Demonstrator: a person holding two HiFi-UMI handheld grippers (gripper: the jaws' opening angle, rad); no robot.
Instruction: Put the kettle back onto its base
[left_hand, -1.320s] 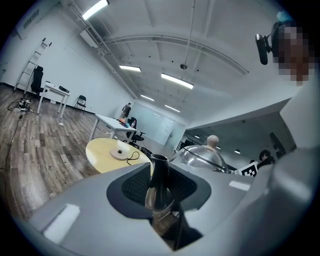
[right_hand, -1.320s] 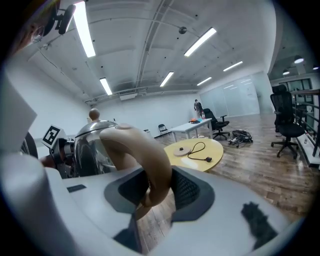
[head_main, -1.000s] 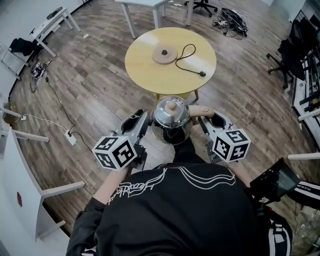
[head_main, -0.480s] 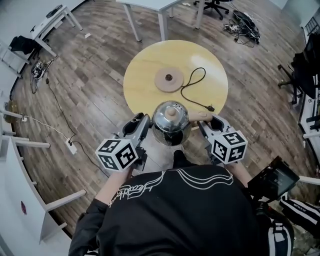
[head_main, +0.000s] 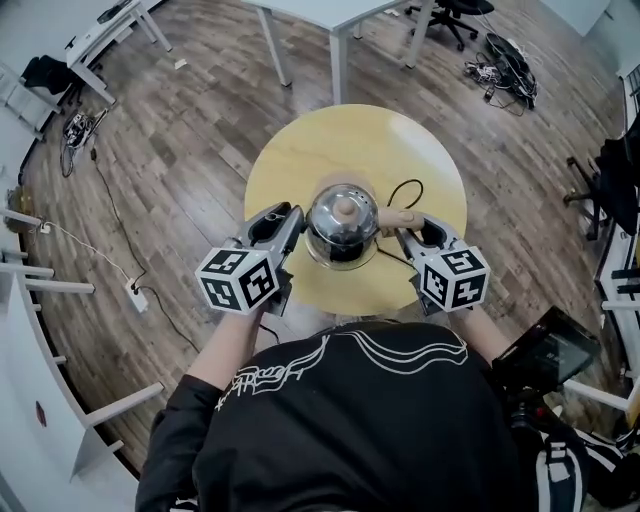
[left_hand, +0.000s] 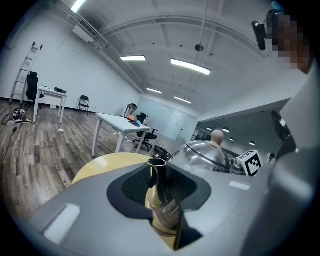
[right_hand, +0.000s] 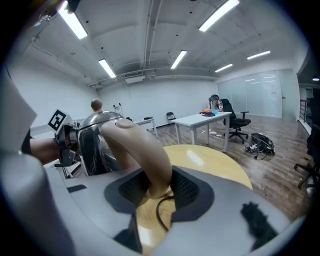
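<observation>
A shiny steel kettle (head_main: 341, 222) with a tan lid knob hangs over the round yellow table (head_main: 300, 160), carried between both grippers. My left gripper (head_main: 290, 222) is shut on its spout (left_hand: 159, 190), which stands between the black pads. My right gripper (head_main: 405, 225) is shut on the tan handle (right_hand: 142, 150), with the kettle body (right_hand: 95, 140) to its left. The base is hidden under the kettle in the head view; only its black cord (head_main: 405, 188) shows, lying on the table just beyond the handle. The cord (right_hand: 160, 212) also shows under the right jaws.
A white table (head_main: 320, 10) and an office chair (head_main: 455, 8) stand beyond the round table. A cable heap (head_main: 510, 75) lies on the wood floor at the far right. A power strip (head_main: 135, 295) and its lead lie at the left.
Both grippers and the kettle have come forward from the floor side to over the round table. The base, in plain view before, is now covered by the kettle.
</observation>
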